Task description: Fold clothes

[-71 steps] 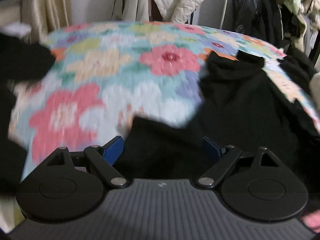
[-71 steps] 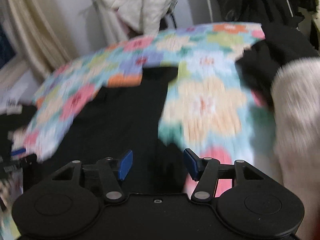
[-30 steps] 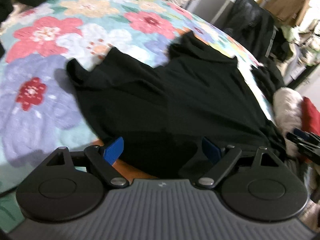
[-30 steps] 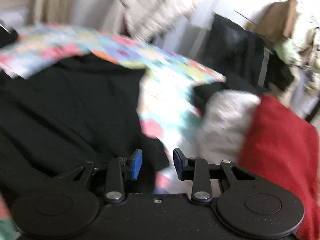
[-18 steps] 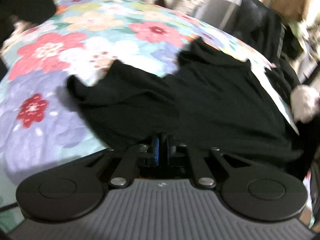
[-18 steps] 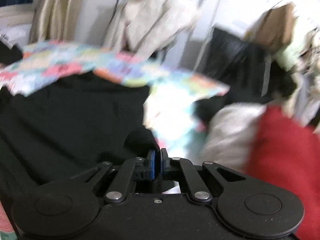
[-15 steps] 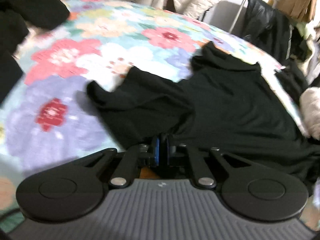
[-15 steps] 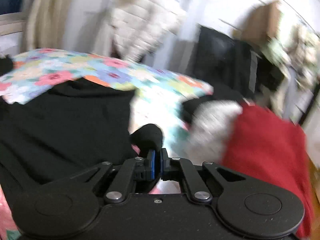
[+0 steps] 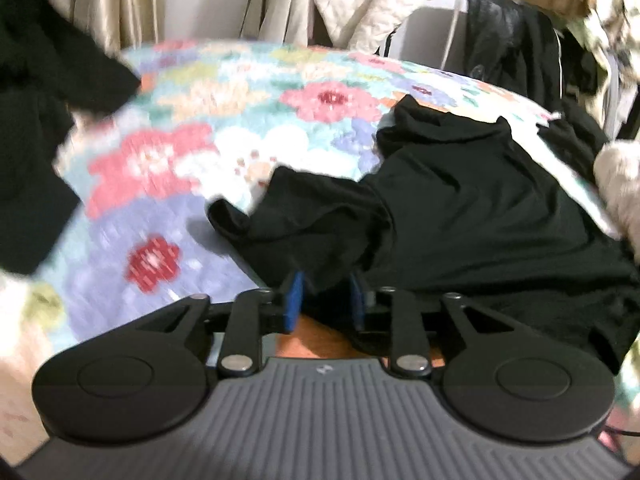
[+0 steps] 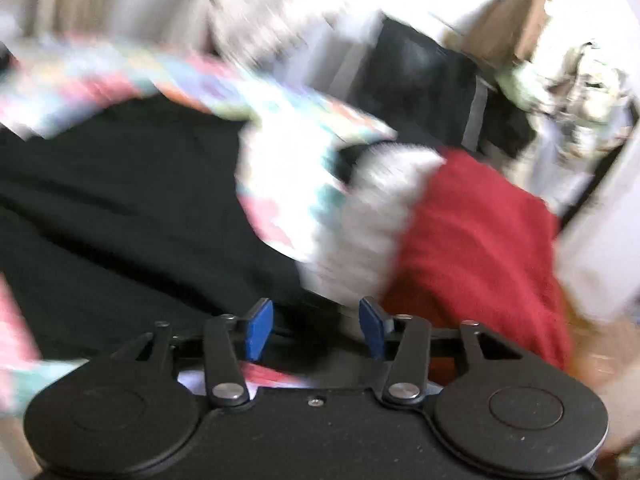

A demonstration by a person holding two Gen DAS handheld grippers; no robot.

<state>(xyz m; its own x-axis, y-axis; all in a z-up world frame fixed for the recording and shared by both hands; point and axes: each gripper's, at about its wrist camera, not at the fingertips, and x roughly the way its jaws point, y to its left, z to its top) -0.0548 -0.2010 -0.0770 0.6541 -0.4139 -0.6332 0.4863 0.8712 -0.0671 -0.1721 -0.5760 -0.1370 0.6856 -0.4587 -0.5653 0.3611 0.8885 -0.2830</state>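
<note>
Both pairs of jaws, pinched tight half a second ago, have just been opening. Left hand-held gripper (image 9: pixel 325 300) now stands at a narrow gap with a fold of the black top's (image 9: pixel 480 216) lower edge hanging between its blue pads; whether the pads press on the cloth I cannot tell. Right hand-held gripper (image 10: pixel 316 330) stands about half wide over the same black top (image 10: pixel 120 208), its pads clear of the cloth. That top lies spread on the bed's flowered quilt (image 9: pixel 224 120), one sleeve (image 9: pixel 296 208) bunched out to the left. Beside it on the right sit a fluffy white garment (image 10: pixel 372 220) and a red one (image 10: pixel 480 248), both blurred.
</note>
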